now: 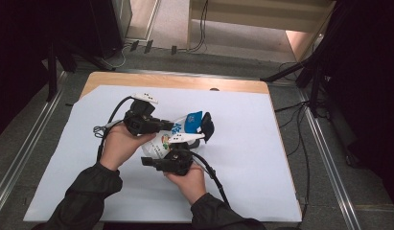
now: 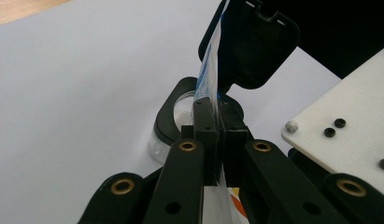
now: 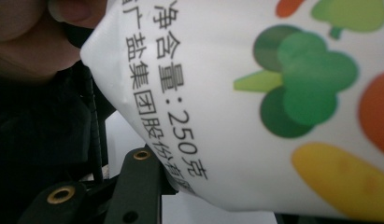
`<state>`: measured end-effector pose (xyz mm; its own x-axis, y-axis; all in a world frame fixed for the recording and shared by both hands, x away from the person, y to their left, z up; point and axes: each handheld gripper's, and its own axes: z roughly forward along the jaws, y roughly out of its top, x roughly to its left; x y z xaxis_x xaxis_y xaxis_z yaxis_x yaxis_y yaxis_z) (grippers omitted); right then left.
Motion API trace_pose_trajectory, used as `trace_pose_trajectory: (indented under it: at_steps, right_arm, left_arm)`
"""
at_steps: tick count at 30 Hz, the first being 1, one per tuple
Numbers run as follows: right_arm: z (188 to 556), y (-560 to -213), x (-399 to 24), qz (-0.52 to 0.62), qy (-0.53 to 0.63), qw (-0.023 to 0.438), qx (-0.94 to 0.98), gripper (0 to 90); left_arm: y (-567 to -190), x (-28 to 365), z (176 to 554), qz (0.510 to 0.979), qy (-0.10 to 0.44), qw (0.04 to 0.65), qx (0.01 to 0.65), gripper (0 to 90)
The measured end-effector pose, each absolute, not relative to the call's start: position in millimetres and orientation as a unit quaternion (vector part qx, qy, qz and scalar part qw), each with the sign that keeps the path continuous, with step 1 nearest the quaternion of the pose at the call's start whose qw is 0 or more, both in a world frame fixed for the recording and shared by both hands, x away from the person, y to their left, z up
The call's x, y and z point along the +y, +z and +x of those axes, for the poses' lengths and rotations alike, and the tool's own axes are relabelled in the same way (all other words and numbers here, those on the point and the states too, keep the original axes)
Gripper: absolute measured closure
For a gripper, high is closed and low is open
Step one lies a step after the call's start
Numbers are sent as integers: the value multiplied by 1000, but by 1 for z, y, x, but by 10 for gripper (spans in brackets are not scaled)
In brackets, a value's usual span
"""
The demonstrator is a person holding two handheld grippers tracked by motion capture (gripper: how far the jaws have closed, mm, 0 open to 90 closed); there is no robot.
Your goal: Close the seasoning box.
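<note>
While the left gripper (image 2: 218, 116) pinches the bag's (image 1: 178, 134) top edge and the right gripper (image 1: 173, 154) clasps its body, lifted over the table's (image 1: 261, 158) middle, the bag seems mid-handling; next needs steady, coordinated support.

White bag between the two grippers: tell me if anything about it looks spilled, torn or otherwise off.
Nothing looks spilled or torn. The white bag is held off the pale sheet, its thin top edge pinched flat by the left gripper, its body against the right gripper. A black clip sits at its top.
</note>
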<state>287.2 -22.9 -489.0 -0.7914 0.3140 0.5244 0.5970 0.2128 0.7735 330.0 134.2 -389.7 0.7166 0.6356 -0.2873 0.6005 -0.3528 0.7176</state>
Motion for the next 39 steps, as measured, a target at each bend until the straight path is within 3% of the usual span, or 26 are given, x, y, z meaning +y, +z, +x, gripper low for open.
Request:
trace_pose_trajectory:
  at_steps: [39]
  right_arm:
    - [286, -488, -22, -298, -556, 138, -763, 687]
  left_arm:
    - [-390, 136, 328, 823, 34, 424, 377, 893]
